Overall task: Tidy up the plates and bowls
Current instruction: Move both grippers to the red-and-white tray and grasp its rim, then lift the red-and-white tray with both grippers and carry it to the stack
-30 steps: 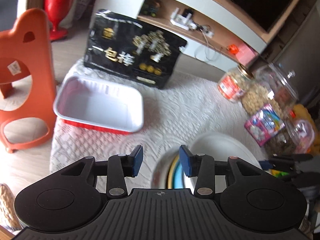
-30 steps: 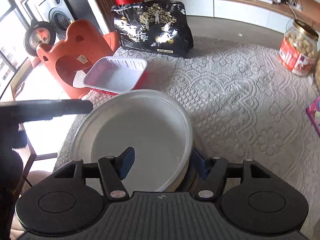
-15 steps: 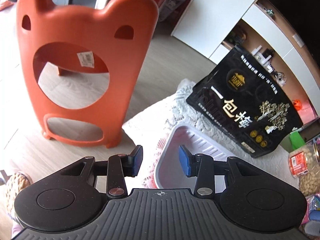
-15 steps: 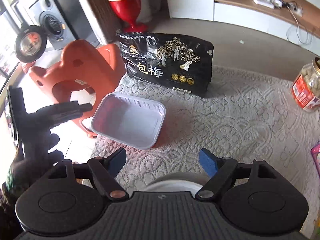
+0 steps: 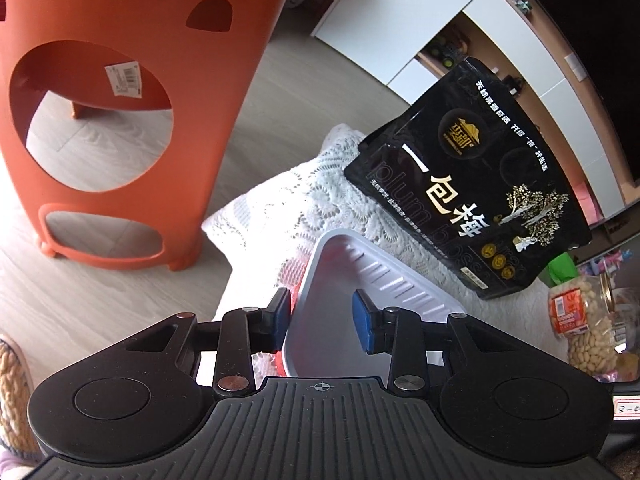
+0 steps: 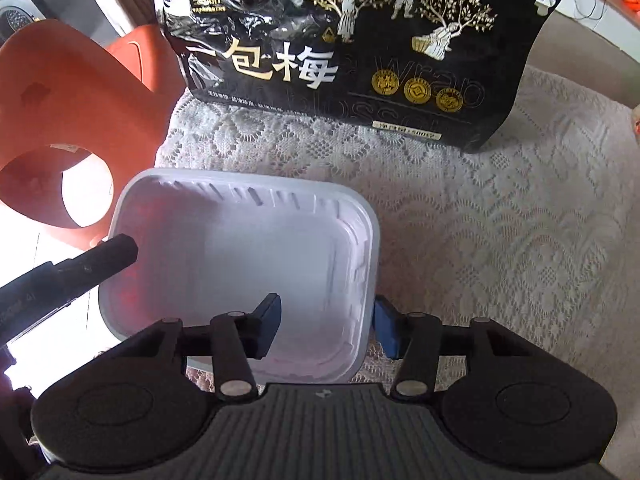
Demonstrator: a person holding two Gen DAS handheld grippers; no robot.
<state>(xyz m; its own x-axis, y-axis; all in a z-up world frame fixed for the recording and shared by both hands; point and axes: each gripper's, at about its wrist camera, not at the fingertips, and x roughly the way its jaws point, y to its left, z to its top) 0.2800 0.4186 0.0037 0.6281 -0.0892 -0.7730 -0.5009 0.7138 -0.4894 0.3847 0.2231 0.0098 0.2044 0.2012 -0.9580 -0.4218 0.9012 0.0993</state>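
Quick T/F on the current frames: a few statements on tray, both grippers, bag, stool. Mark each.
1. The right gripper straddles the near right wall of the white tray, one finger inside and one outside. True.
2. The white tray holds a stack of bowls. False: its inside is bare.
3. The left gripper is shut on the tray rim. False: it is open, its fingers either side of the tray's corner.
4. The black snack bag stands on the lace cloth beyond the tray. True.
5. The orange stool sits on the table. False: it stands on the floor beside it.
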